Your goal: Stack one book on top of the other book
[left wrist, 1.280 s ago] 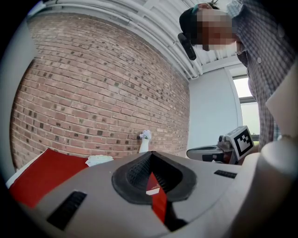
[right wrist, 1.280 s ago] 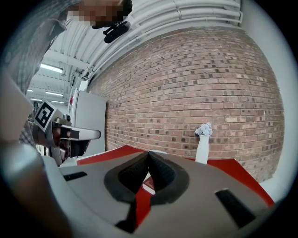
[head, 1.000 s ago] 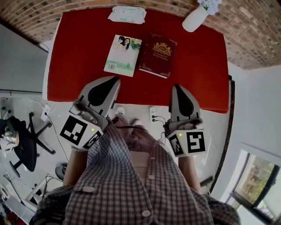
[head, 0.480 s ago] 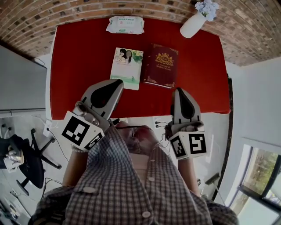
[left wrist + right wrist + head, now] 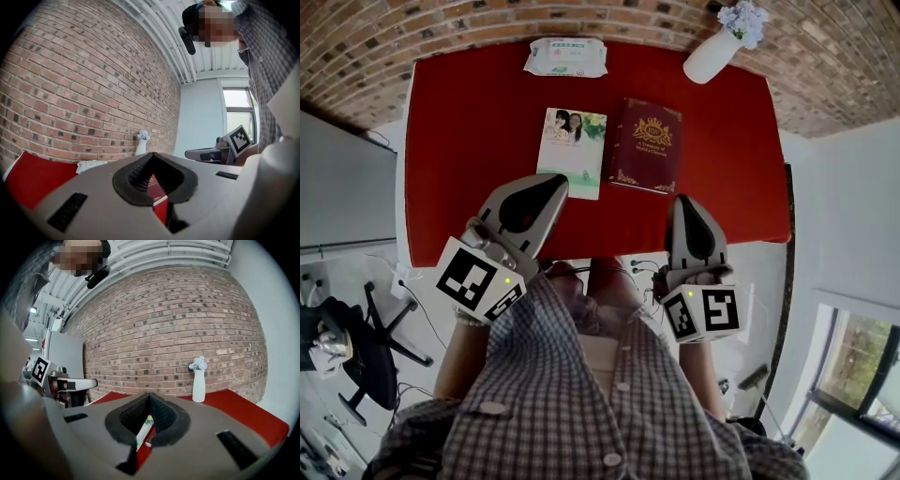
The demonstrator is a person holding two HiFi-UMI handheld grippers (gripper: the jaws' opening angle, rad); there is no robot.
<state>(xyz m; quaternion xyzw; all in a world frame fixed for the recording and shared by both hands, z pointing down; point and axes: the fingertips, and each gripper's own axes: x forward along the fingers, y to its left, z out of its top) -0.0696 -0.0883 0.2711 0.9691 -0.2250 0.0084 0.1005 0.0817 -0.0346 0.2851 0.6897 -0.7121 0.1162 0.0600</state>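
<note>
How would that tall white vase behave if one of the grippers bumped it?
The white vase is tall and narrow, standing upright near the red table's far edge, so it would probably tip rather than slide. It looks glazed, so likely slippery and breakable.

Both the left gripper (image 5: 546, 187) and the right gripper (image 5: 685, 204) are closed and empty, held side by side, pointing forward.

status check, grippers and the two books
Left gripper and right gripper shut, empty, at near edge of table. Light book and maroon book flat, side by side, unstacked. Wipes pack, vase far back, clear.
</note>
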